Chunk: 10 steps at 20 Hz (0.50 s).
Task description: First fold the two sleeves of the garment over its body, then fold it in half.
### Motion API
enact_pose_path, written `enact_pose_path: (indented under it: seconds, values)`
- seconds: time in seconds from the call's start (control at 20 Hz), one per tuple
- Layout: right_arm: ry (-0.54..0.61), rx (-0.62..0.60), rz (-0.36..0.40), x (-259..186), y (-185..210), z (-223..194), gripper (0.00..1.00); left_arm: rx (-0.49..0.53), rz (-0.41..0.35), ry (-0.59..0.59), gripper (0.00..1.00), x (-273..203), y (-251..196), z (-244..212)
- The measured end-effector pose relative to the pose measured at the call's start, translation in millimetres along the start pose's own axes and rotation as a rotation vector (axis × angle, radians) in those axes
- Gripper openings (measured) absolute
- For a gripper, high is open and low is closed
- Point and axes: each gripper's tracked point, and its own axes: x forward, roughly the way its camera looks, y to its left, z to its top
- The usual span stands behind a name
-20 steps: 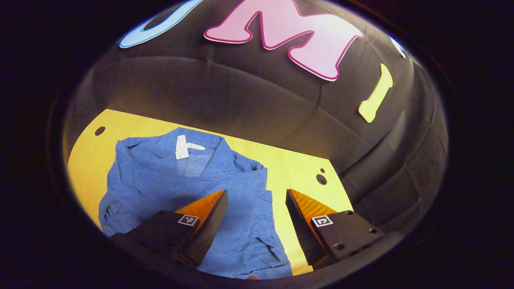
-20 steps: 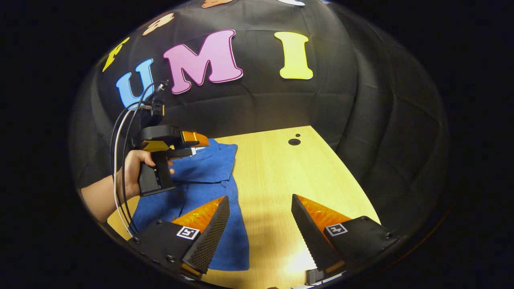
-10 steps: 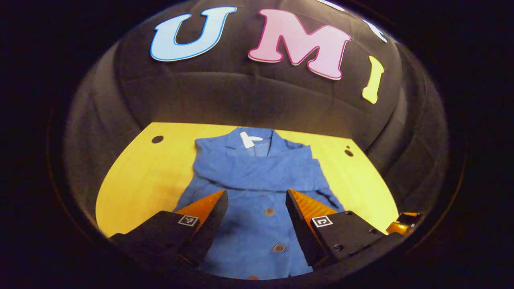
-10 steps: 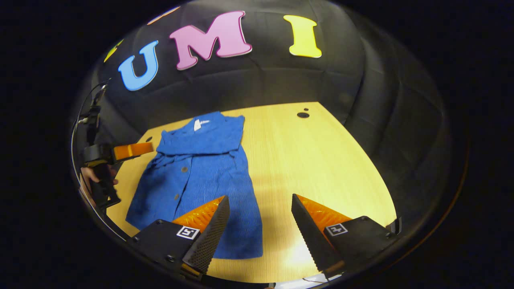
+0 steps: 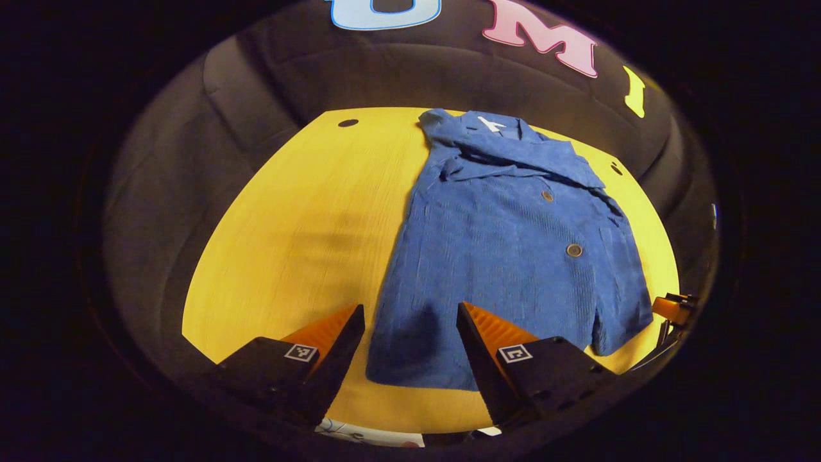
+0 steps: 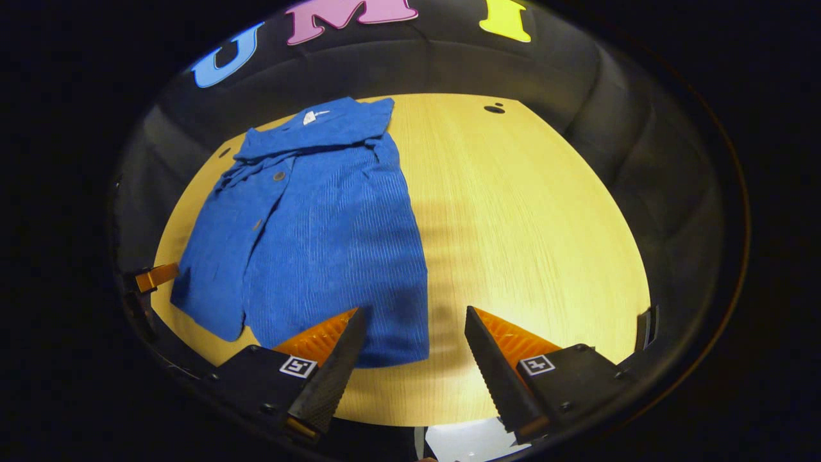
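A blue button-up shirt (image 5: 507,244) lies flat on the yellow wooden table (image 5: 301,231), collar at the far end, both sleeves folded across its chest. My left gripper (image 5: 410,314) hovers open above the shirt's near hem at its left corner, holding nothing. In the right gripper view the same shirt (image 6: 321,224) lies left of centre, and my right gripper (image 6: 415,317) is open above the hem's right corner, with nothing between its fingers. The other gripper's finger (image 6: 154,277) peeks in at the left edge, and another finger (image 5: 670,308) at the right edge of the left gripper view.
The table (image 6: 526,231) has bare wood to the right of the shirt and round holes (image 6: 494,109) near its far corners. A white sheet (image 6: 468,439) lies below the table's near edge. Black cloth walls the booth behind and beside the table.
Both grippers pulled back from the collar end toward the near edge and tilted down. The shirt now shows at full length; both stay open.
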Motion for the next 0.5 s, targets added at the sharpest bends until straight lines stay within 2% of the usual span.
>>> enact_pose_path:
  seconds: [0.15,0.25,0.3,0.35,0.4,0.45,0.5]
  values:
    - [0.046,0.075,0.005,8.7,2.0,-15.9,0.99,0.001,-0.028,0.046,0.85,6.4,3.7,-18.8]
    - [0.049,0.065,-0.008,8.4,3.6,-21.2,0.99,0.023,-0.025,0.043,0.85,8.7,6.0,-22.3]
    - [0.043,0.046,-0.013,13.6,5.1,-18.9,0.92,0.043,-0.024,0.054,0.85,9.2,5.5,-24.3]
    - [0.063,0.028,-0.024,12.6,6.0,-22.4,0.91,0.07,-0.02,0.057,0.85,8.5,6.3,-25.9]
    - [0.053,0.014,-0.027,15.5,6.9,-20.7,0.99,0.086,-0.027,0.06,0.85,8.8,4.6,-26.0]
    - [0.068,0.001,-0.025,15.2,9.9,-21.6,0.92,0.096,-0.027,0.065,0.84,8.7,3.8,-25.5]
    - [0.073,-0.004,-0.028,15.6,10.7,-20.4,0.98,0.094,-0.027,0.07,0.83,10.2,3.3,-24.6]
